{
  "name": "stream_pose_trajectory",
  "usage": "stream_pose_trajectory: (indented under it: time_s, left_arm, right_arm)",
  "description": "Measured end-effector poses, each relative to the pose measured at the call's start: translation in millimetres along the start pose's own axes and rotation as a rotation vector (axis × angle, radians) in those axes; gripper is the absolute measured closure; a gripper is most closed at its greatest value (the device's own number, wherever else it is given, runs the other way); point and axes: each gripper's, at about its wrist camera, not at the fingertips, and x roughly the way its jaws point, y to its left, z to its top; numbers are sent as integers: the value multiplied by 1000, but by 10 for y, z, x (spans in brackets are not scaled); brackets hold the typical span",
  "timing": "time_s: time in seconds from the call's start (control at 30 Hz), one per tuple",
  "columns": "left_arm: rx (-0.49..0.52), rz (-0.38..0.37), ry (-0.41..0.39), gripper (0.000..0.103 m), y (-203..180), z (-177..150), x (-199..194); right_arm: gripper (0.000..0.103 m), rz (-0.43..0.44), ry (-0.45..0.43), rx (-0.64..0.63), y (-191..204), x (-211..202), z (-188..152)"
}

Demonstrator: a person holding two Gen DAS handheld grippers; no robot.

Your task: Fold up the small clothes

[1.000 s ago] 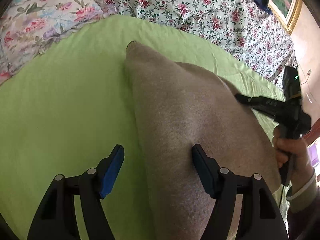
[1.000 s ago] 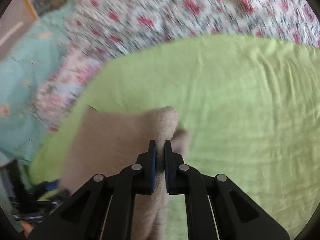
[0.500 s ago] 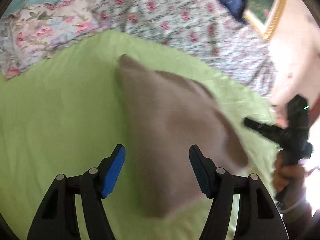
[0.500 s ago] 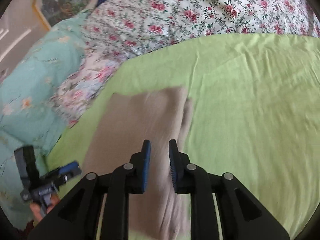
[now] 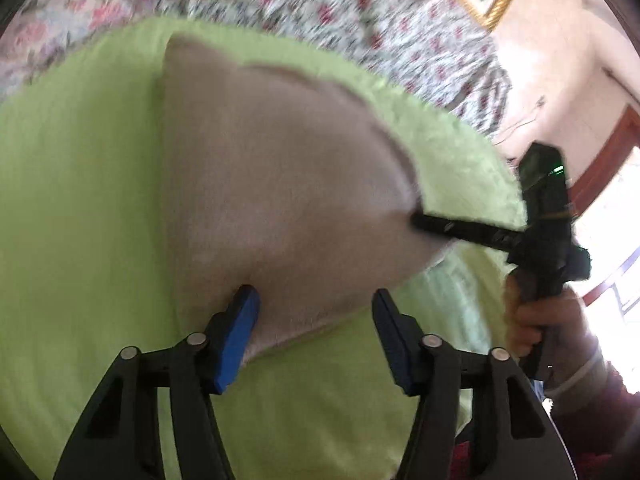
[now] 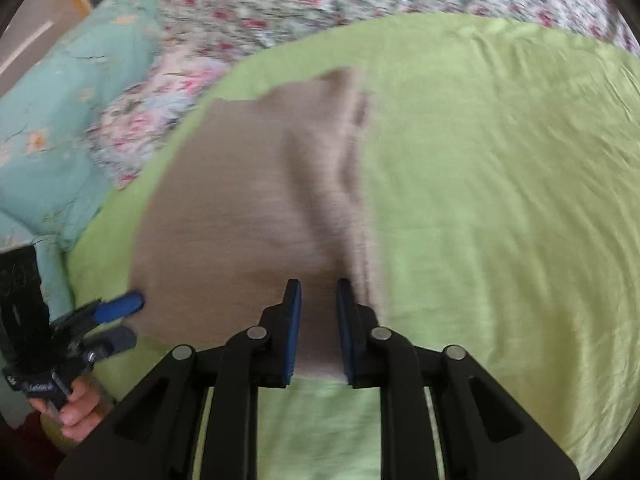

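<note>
right claw [image 6: 318, 312] opened — beige cloth [image 6: 256, 216] released, flat

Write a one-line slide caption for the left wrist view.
Open left claw reaches the beige cloth on the green sheet.

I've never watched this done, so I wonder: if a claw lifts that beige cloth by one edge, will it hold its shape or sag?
The beige cloth would probably sag: it already lies in soft ridges on the green sheet. It looks thin and light, so a push would likely bunch it up rather than slide it.
</note>
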Motion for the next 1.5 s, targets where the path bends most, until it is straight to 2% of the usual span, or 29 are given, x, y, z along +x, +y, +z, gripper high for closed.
stream_pose_trajectory:
  time_s: [0.13,0.3,0.33,0.43,0.5,0.53,0.57,0.63,0.73,0.77,0.83,0.93,1.0,1.07,1.1,1.17,1.27,1.33,1.4,1.5]
  left_arm:
    - [36,24,-9,45,-73,-40,-18]
    - [8,10,-13,45,-40,-60,-42]
    - [5,11,-13,45,-39,-75,-54]
    - [4,16,-10,42,-49,-70,-44]
    - [8,19,-6,41,-48,-63,-42]
    - [12,24,-4,41,-60,-60,-41]
    - [13,26,-3,41,-65,-57,-40]
    - [7,20,-2,41,-51,-50,-44]
    - [-13,2,1,41,-14,-34,-62]
    - [-20,-5,2,41,-2,-29,-62]
    - [-37,-18,1,41,24,-18,-55]
    - [-20,-4,11,41,-13,-1,-51]
    - [-8,6,19,41,-34,43,-123]
    - [-15,-7,-10,41,-11,119,-241]
    - [-21,-3,-30,41,8,183,-299]
    - [-33,-2,-63,41,65,319,-354]
    - [-51,25,-94,41,155,532,-333]
    - [-77,46,-98,43,253,658,-241]
    - [-109,68,-64,43,368,736,-87]
    - [-95,129,-33,43,396,753,47]
  right_arm:
    - [94,-10,-10,-1,-3,0,-13]
    - [93,-22,-1,19,50,-64,-21]
    - [90,-12,-19,19,96,-109,17]
    - [89,-2,-110,-9,250,-242,157]
    - [77,-54,-153,-2,270,-221,324]
    - [64,-73,-152,9,245,-182,371]
    - [62,-79,-148,25,216,-128,421]
    - [62,-54,-122,47,163,0,482]
    - [88,-39,-99,24,194,81,504]
    - [89,-52,-125,3,239,33,504]
    - [90,-81,-135,-11,241,21,487]
    - [88,-103,-69,5,111,222,449]
    - [83,-70,-97,53,38,144,449]
    - [76,-75,-143,66,95,-43,445]
    - [76,-64,-177,53,162,-156,441]
    - [76,14,-211,2,341,-283,439]
    - [76,84,-159,-26,489,-140,520]
    - [76,41,-139,-20,461,36,597]
    - [77,-5,-76,37,283,307,677]
    - [85,-19,-58,53,134,452,701]
